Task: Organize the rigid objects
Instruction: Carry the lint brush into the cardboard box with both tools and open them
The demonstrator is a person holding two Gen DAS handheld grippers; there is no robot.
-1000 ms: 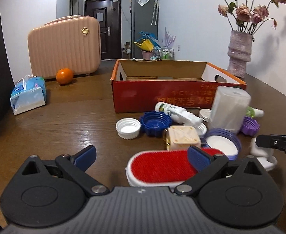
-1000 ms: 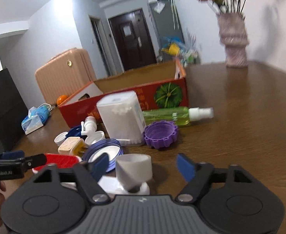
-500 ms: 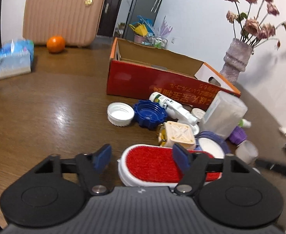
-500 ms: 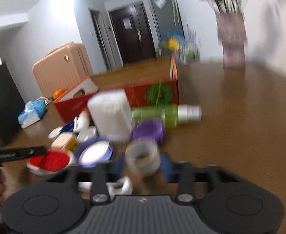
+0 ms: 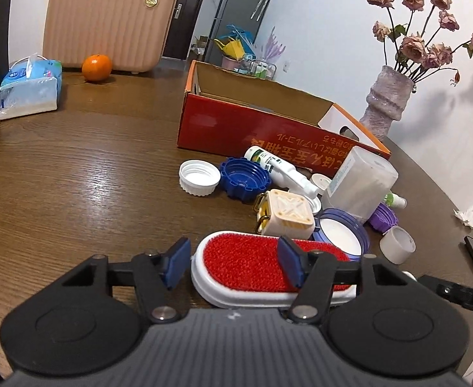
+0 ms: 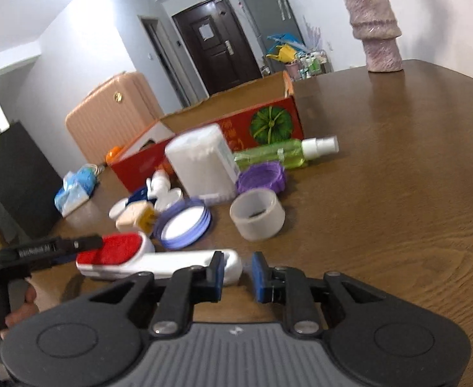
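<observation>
L gripper [image 5: 235,266] jaws just been closing, straddle red-bristle end of lint brush [image 5: 252,264], pads not yet pressing. R gripper [image 6: 236,272] pinches white handle end. Brush flat on table [image 5: 75,177]: light, stiff, smooth plastic, grip narrow sides. Tape roll [image 6: 257,214], blue-rim lid [image 6: 185,225], beige block [image 5: 286,214] crowd path to red box [image 5: 268,125].

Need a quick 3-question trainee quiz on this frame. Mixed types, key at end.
1. True or false: the green spray bottle is inside the red box.
2. The left tool is over which object: A) orange, B) red brush, C) purple cap?
3. What colour is the ridged cap beside the white cap?
Key: 1 false, the green spray bottle lies on the table beside the red box. 2 B; the jaws have just been closing around its head. 3 blue cap.
</observation>
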